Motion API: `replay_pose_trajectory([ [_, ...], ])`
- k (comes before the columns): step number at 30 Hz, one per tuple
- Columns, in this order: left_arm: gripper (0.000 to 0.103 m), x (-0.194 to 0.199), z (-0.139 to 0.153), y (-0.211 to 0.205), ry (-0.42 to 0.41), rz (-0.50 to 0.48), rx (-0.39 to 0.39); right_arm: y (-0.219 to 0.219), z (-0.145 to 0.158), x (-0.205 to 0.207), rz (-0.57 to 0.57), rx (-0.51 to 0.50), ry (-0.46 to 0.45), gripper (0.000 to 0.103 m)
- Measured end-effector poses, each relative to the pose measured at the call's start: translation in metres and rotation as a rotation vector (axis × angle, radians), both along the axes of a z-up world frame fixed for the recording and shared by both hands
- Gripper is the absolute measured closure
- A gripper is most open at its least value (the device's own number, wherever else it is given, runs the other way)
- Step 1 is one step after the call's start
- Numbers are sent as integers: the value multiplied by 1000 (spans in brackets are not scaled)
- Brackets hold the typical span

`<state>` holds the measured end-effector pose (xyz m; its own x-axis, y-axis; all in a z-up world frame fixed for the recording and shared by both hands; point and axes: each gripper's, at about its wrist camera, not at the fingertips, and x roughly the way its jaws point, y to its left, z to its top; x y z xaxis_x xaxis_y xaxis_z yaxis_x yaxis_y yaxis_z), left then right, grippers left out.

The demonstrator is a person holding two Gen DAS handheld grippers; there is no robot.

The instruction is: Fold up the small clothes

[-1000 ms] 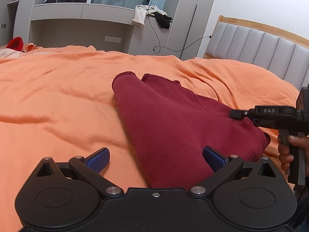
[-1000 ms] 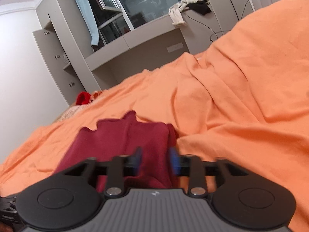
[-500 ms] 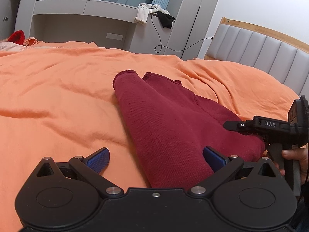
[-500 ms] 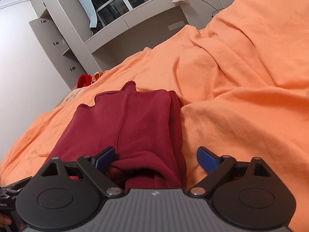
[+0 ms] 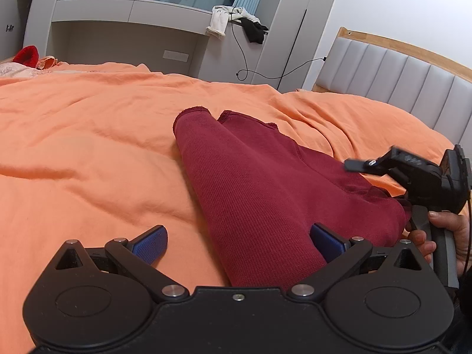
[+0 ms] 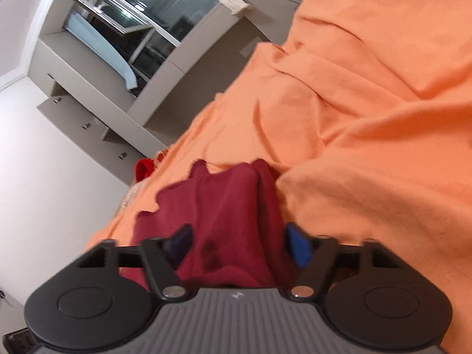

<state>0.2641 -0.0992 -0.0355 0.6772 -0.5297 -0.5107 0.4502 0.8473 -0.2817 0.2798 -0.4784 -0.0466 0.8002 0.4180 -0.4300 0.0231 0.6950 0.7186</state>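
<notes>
The bed (image 5: 88,153) is a big orange spread, and the garment (image 5: 265,194) lies on it already doubled into a long strip, so it looks about halfway; a cross fold seems left. Left tongs (image 5: 239,243) are spread wide, straddling its near end. Right tongs (image 6: 236,243) are spread too, its other near corner sitting between them, nothing pinched.
</notes>
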Motion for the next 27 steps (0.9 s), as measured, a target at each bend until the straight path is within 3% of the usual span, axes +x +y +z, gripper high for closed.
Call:
replay_pose_trajectory([
  [20, 0, -1, 3, -1, -11, 2, 6, 8, -5, -3, 7, -64, -9, 44],
  [27, 0, 11, 15, 2, 40, 34, -73, 11, -4, -5, 9, -88, -15, 48],
])
